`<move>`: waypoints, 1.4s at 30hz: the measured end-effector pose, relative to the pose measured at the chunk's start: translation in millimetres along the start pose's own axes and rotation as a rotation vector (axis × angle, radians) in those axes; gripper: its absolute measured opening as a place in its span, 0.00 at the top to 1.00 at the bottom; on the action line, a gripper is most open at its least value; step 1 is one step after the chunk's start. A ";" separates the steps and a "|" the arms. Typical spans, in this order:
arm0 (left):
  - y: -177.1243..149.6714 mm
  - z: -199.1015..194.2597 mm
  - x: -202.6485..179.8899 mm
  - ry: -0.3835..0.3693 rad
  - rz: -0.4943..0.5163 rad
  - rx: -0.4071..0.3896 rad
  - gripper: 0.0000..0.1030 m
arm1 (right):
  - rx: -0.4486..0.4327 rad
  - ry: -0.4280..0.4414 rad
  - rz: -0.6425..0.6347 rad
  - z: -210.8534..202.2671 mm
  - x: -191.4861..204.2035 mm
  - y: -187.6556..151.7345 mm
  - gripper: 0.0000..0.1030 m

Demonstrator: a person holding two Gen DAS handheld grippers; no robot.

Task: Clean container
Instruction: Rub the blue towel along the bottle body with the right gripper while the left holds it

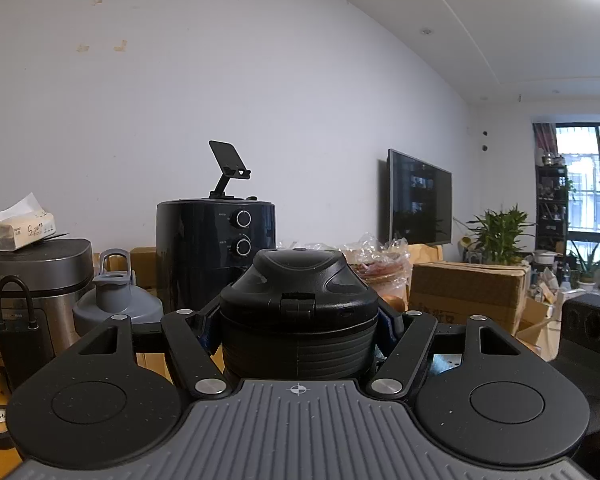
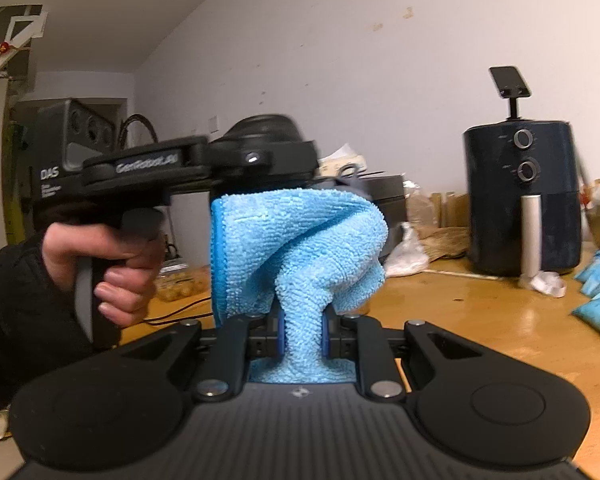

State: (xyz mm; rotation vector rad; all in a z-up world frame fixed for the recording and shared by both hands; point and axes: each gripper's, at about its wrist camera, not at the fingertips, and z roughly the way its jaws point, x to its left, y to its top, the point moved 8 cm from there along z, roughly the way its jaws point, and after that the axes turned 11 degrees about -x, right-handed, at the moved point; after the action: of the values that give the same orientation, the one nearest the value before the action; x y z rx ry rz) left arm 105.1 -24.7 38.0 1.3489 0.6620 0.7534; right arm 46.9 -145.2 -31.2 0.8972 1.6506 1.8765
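Now the left hand-held gripper clamps the black container at frame centre; the right hand-held gripper, pinching the blue cloth, should wipe firmly around its body.

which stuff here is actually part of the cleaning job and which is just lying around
In use:
- black container, clamped in the left gripper
- blue cloth, pinched in the right gripper

Lying about:
- air fryer
- rice cooker
- tissue pack
- grey bottle
- cardboard box
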 end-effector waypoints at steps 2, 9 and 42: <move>-0.7 -0.5 0.2 0.001 0.001 0.003 0.34 | 0.001 0.011 0.000 1.4 4.9 -0.9 0.87; -4.4 -1.6 0.0 0.002 0.006 0.009 0.34 | -0.001 0.014 -0.014 3.3 7.7 2.2 0.87; -5.3 -0.4 -2.8 0.003 0.004 0.016 0.34 | -0.006 0.011 -0.048 7.0 1.7 -1.5 0.91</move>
State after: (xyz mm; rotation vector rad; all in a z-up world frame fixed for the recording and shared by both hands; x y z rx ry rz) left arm 103.6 -27.0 32.7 1.3640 0.6693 0.7553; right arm 50.9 -139.0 -32.0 0.8385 1.6574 1.8567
